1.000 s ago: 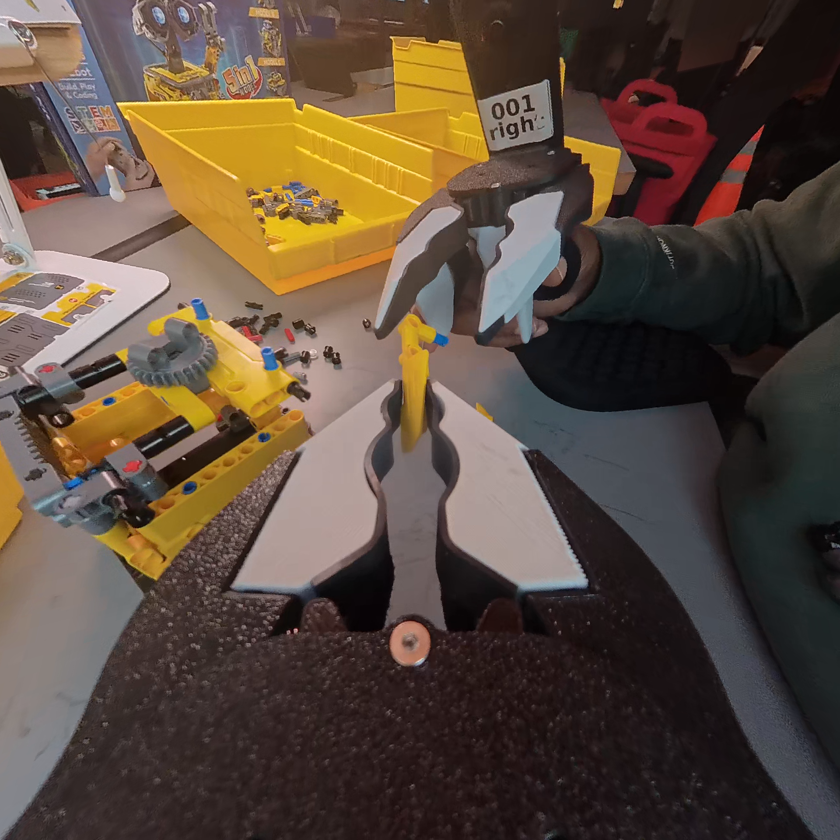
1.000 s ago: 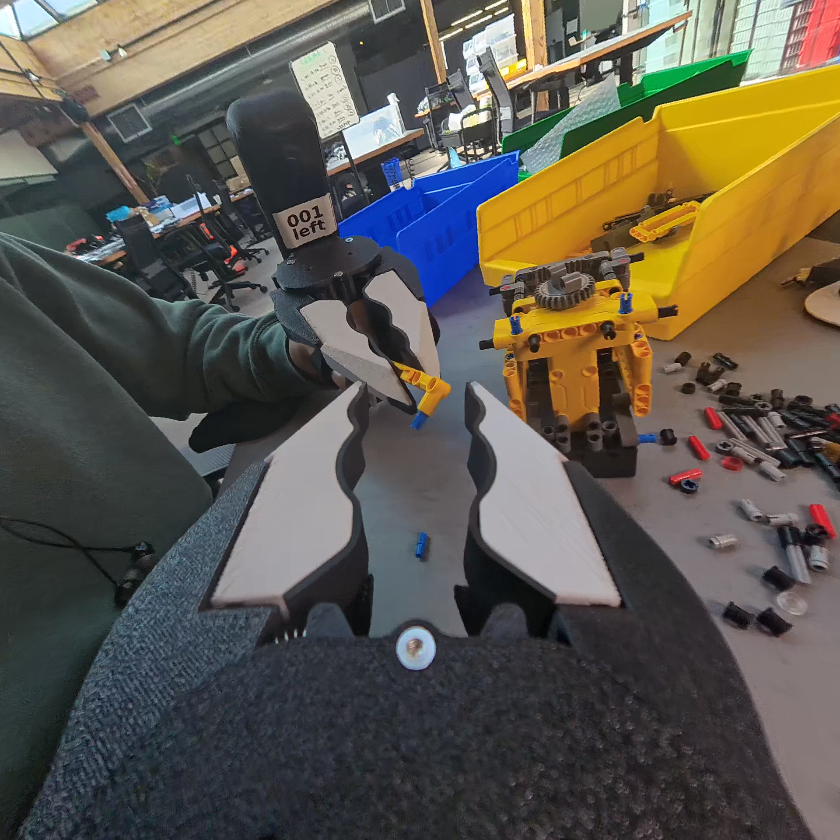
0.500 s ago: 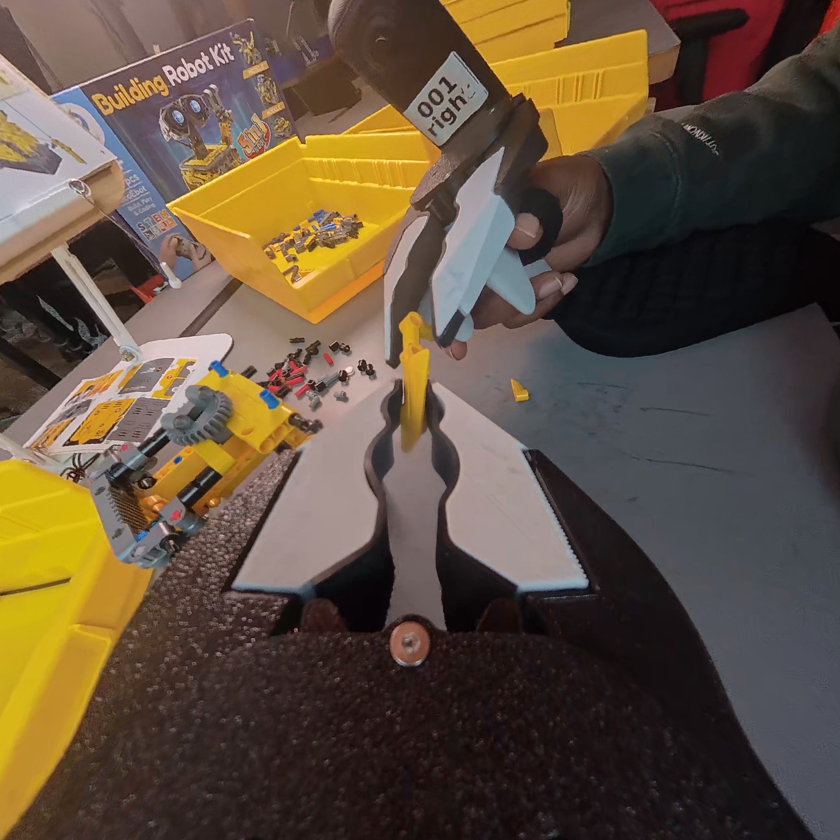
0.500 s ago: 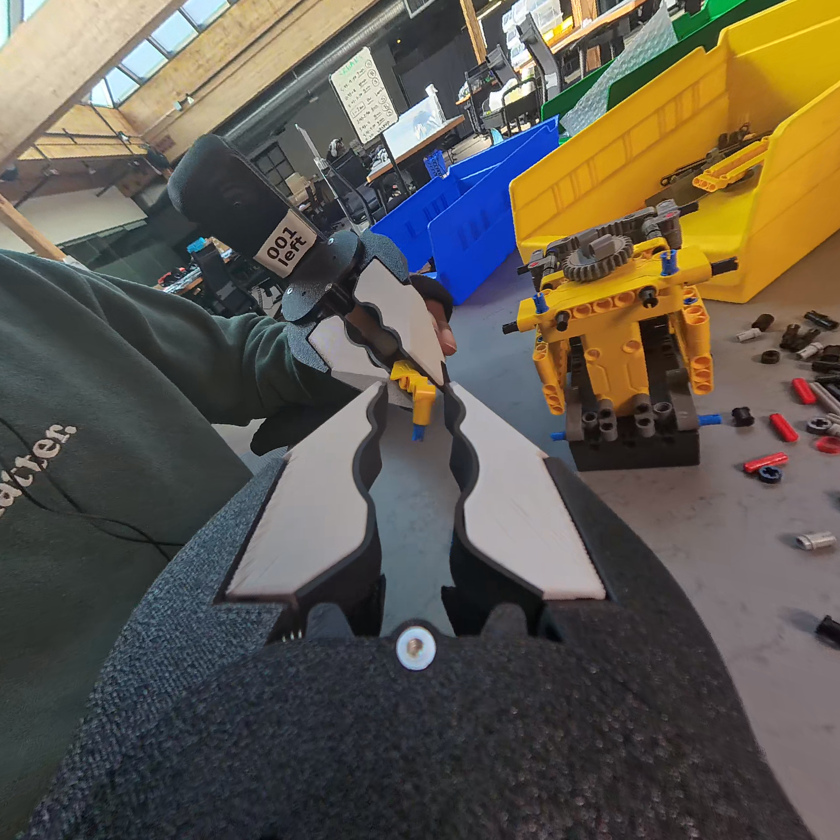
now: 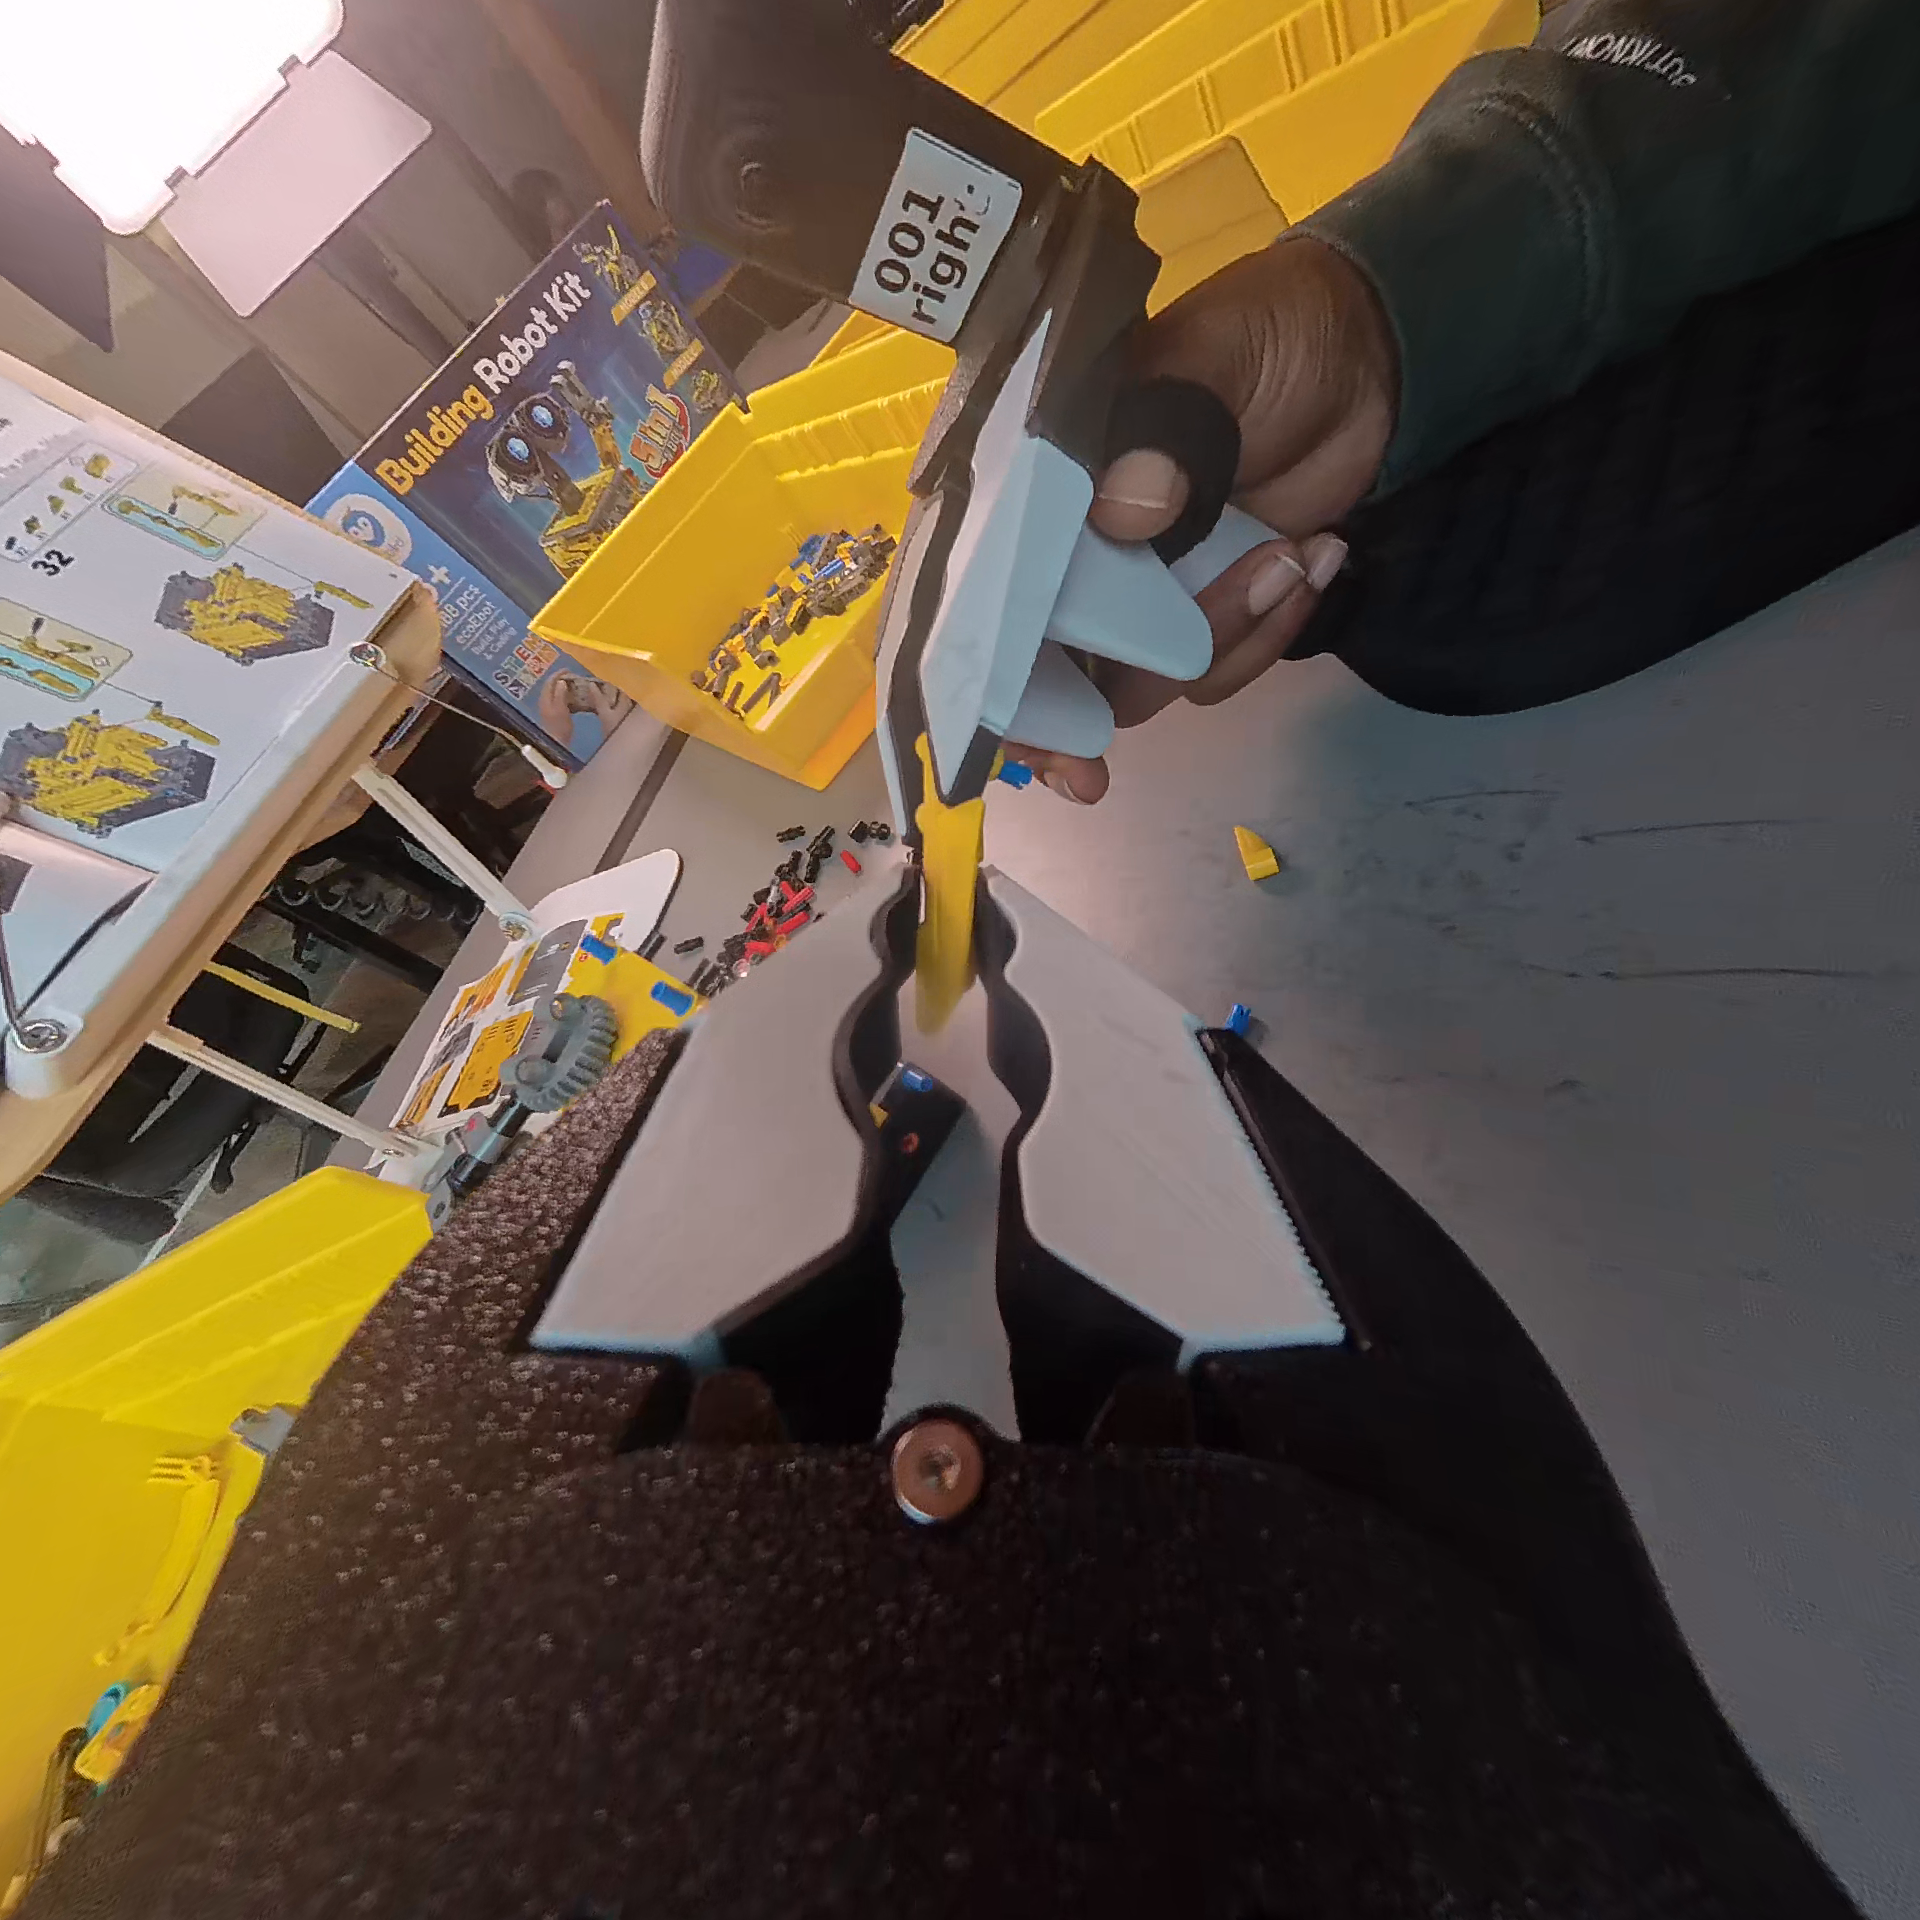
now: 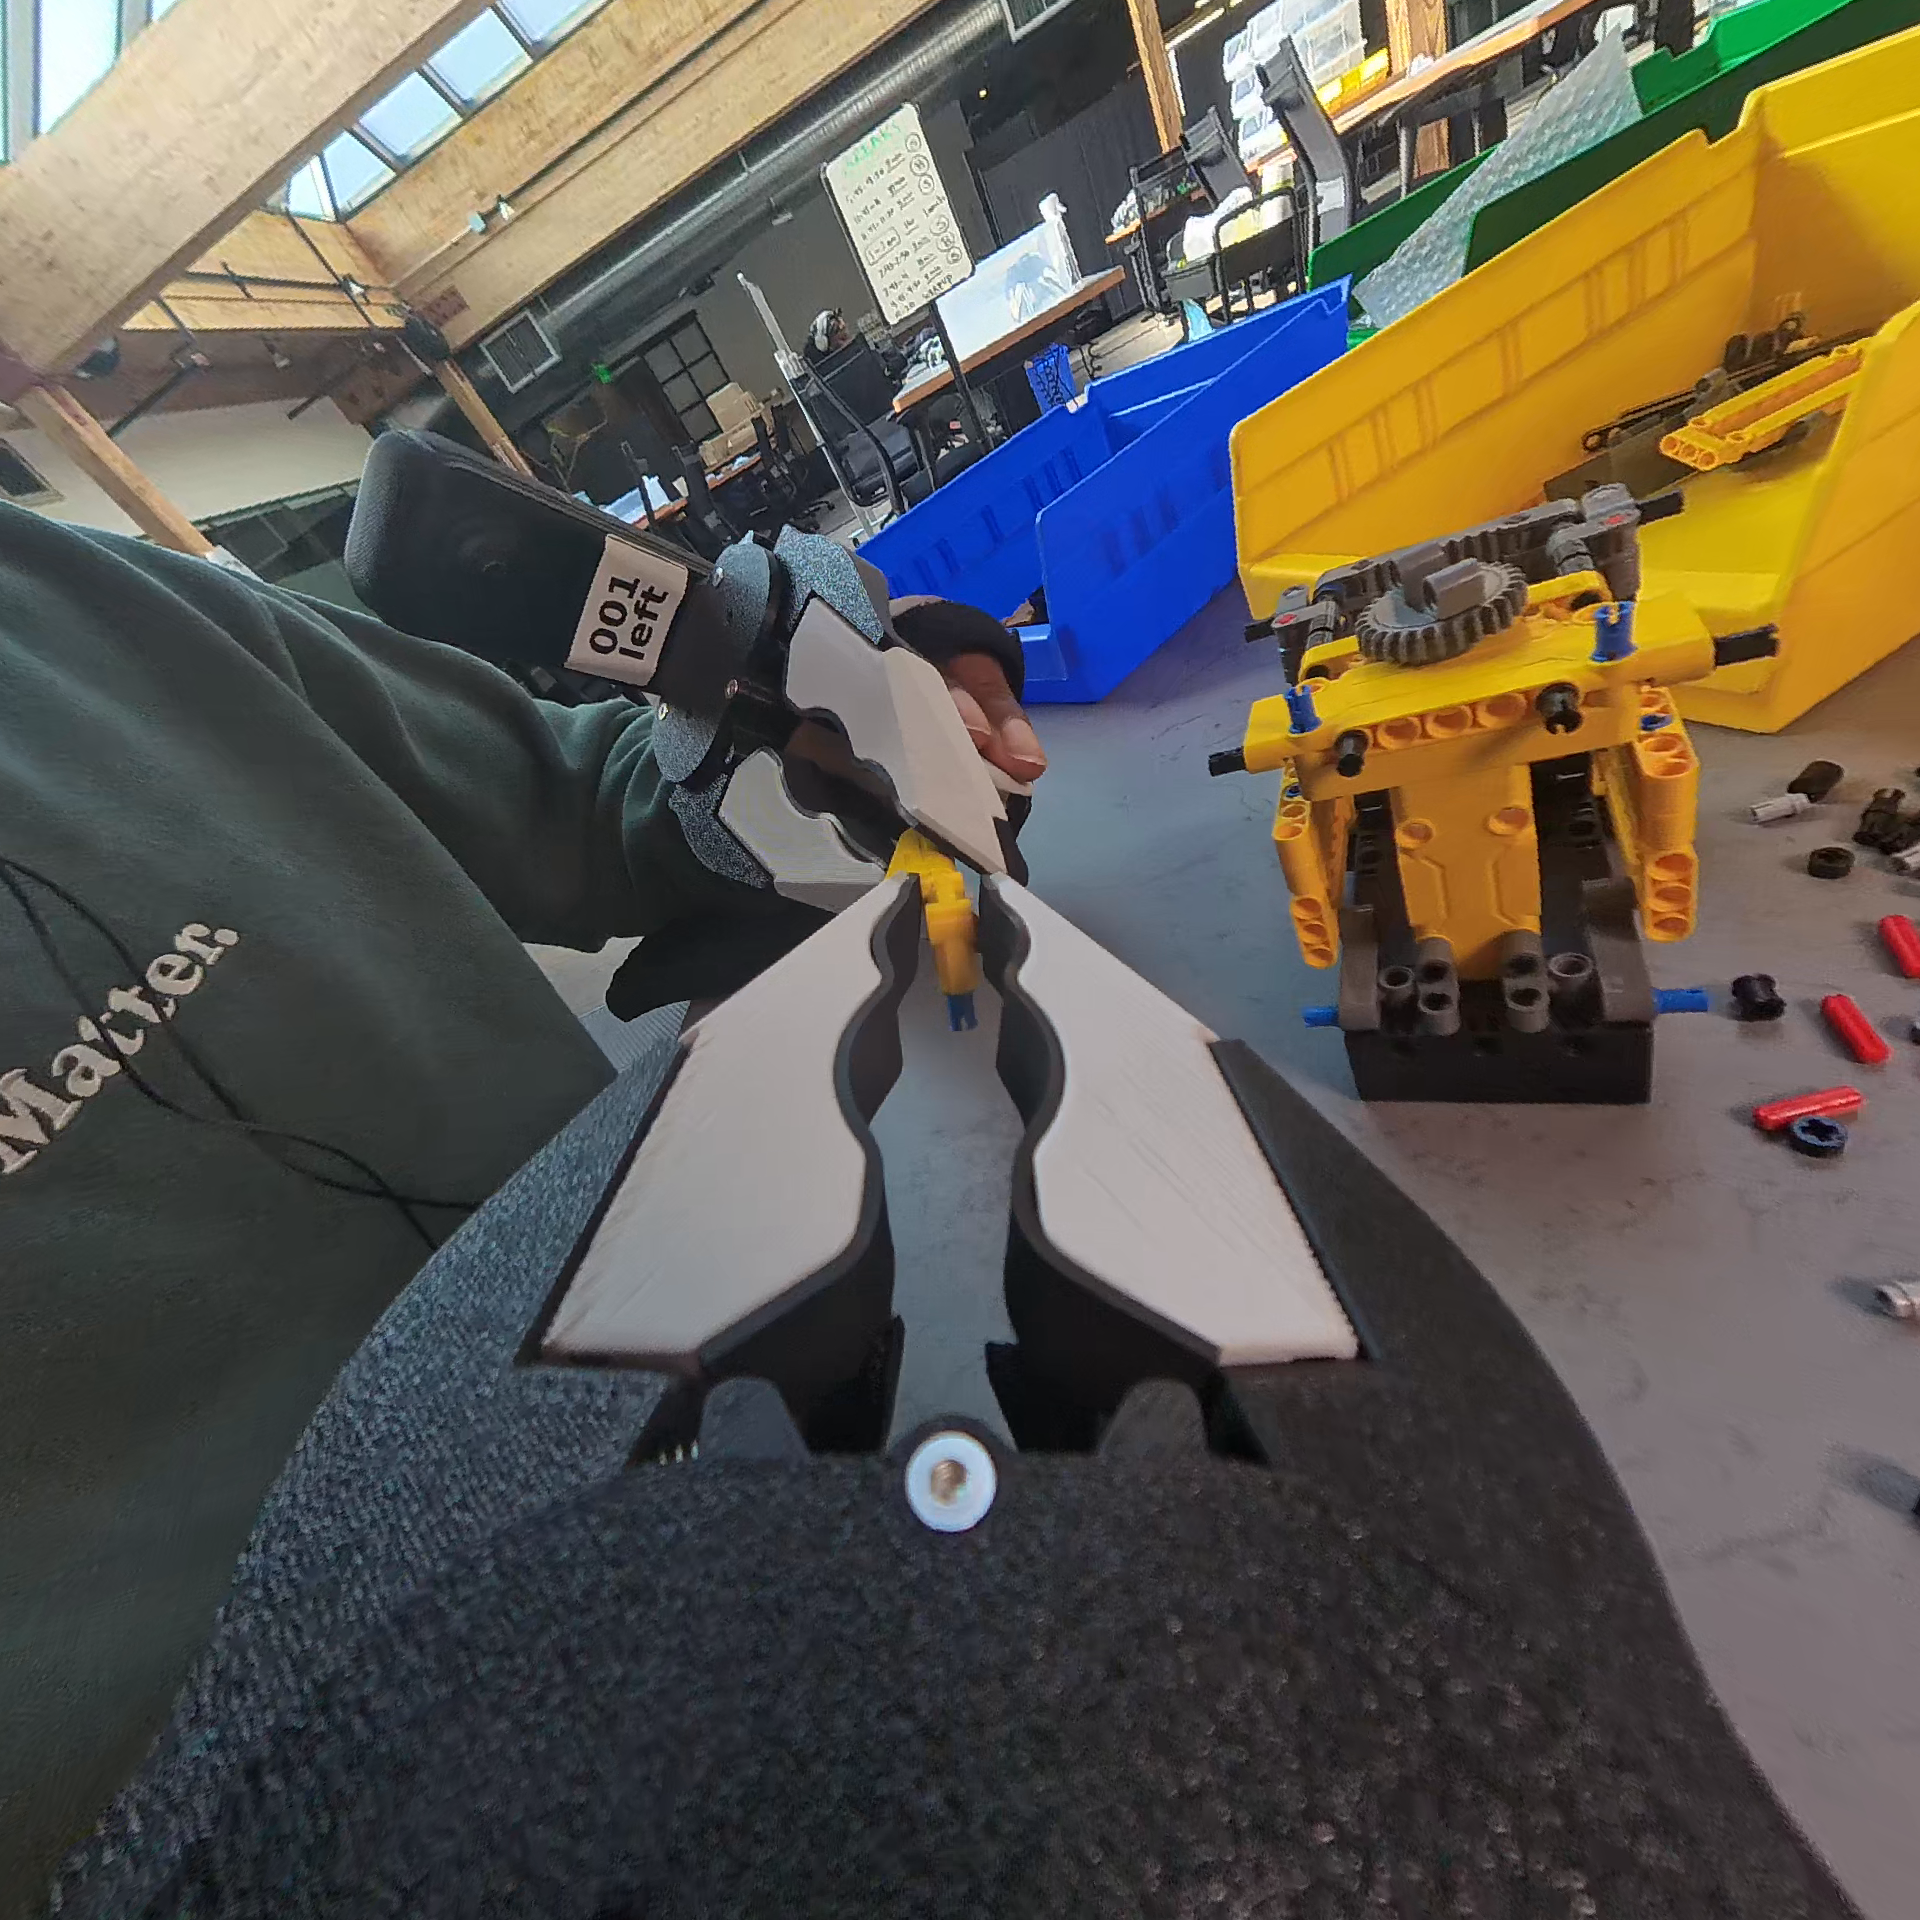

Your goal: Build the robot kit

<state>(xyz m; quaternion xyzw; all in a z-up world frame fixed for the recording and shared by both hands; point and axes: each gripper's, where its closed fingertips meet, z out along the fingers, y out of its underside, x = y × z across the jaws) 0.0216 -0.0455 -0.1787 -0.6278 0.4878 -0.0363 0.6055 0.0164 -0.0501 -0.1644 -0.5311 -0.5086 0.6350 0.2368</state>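
Both my left tool (image 5: 948, 914) and right tool (image 6: 951, 894) pinch one yellow angled connector (image 6: 948, 920) above the surface (image 6: 1558, 1299); the yellow model (image 6: 1475, 790) stands part-built.

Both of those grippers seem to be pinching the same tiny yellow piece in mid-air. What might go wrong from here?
The yellow piece is pinched only at the tips of the left gripper and the right gripper, above the grey table. A small twist might pop it free, and it could drop among the loose pins. The blue pin at its end could slip out. Pulling against each other may bend or split the part.
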